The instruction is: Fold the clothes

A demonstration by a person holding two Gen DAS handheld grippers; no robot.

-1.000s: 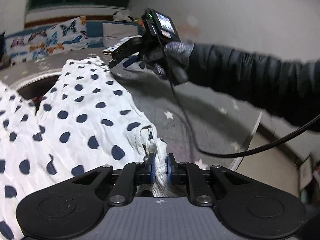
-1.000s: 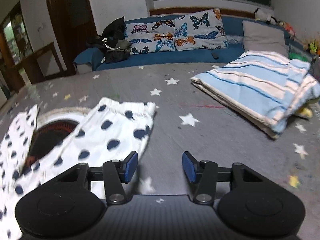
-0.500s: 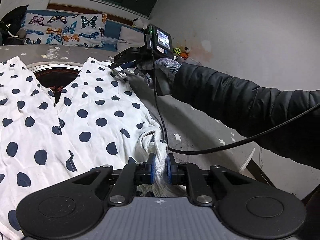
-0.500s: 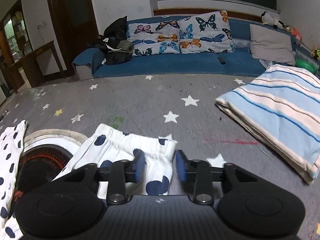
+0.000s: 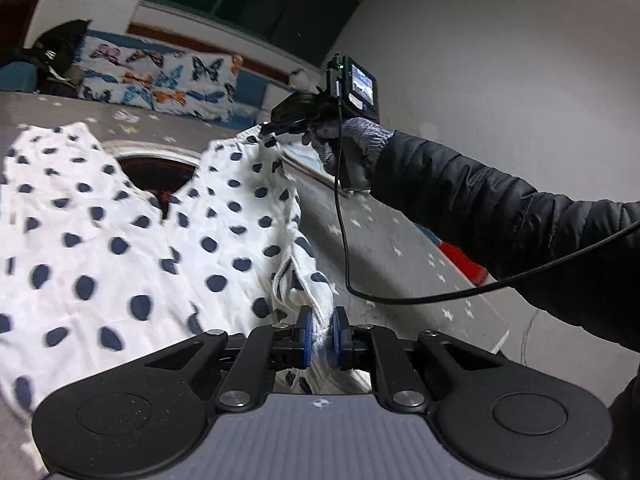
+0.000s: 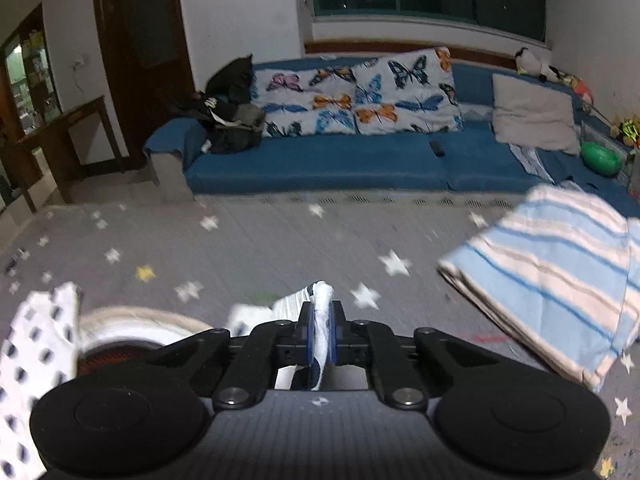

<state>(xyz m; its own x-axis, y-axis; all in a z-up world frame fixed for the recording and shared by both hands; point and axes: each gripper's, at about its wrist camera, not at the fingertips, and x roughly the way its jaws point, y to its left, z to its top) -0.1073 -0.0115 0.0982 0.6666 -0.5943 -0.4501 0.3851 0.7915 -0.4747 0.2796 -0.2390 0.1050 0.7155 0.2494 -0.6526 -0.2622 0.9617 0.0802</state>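
Note:
White trousers with dark blue dots [image 5: 132, 248] lie spread on a grey star-patterned surface [image 5: 384, 240]. My left gripper [image 5: 320, 338] is shut on a bunched edge of the cloth at the near end. Farther off, the right gripper [image 5: 276, 130], held by a gloved hand [image 5: 352, 140], pinches the far corner of one leg and lifts it. In the right wrist view, the right gripper [image 6: 320, 340] is shut on a white fold of the same trousers [image 6: 36, 344], whose other leg lies at the lower left.
A folded blue-and-white striped cloth [image 6: 560, 284] lies on the surface to the right. A round dark ring [image 5: 156, 168] shows between the trouser legs. A blue sofa [image 6: 360, 160] with butterfly cushions stands beyond. A dark sleeve [image 5: 520, 236] and a black cable [image 5: 348, 272] cross the right side.
The right gripper came down on the far trouser corner, shut on it and raised it off the surface. The left gripper kept its hold on the near edge.

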